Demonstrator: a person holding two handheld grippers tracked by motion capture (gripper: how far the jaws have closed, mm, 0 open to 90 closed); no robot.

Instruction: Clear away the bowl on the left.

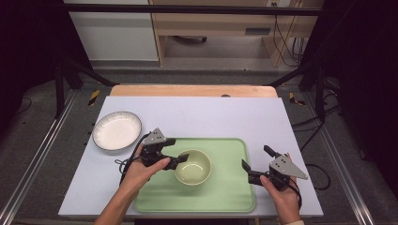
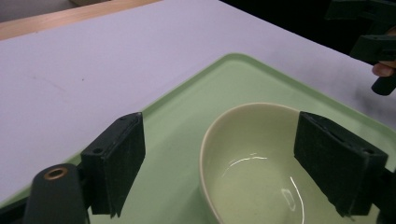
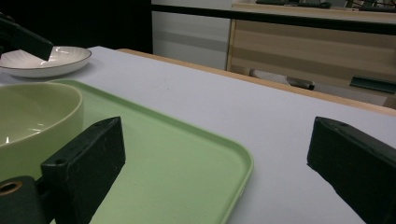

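While the pale green glazed bowl (image 1: 193,167) sits inside the flat green plastic tray (image 1: 230,192), the left tool (image 1: 177,159) spreads wide astride the bowl's rim, and the right tool (image 1: 256,164) gapes wide over the tray's right edge.

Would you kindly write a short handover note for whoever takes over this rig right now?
Left gripper: open, jaws straddling the near-left rim of the green bowl, not yet closed on it.
Right gripper: open, holding nothing, at the right edge of the green tray.
Things: the bowl sits upright and looks empty on the tray; the white plate lies off the tray, on the table at far left.
Done: left gripper lined up on the bowl.
Left: probably close on the rim and lift the bowl.
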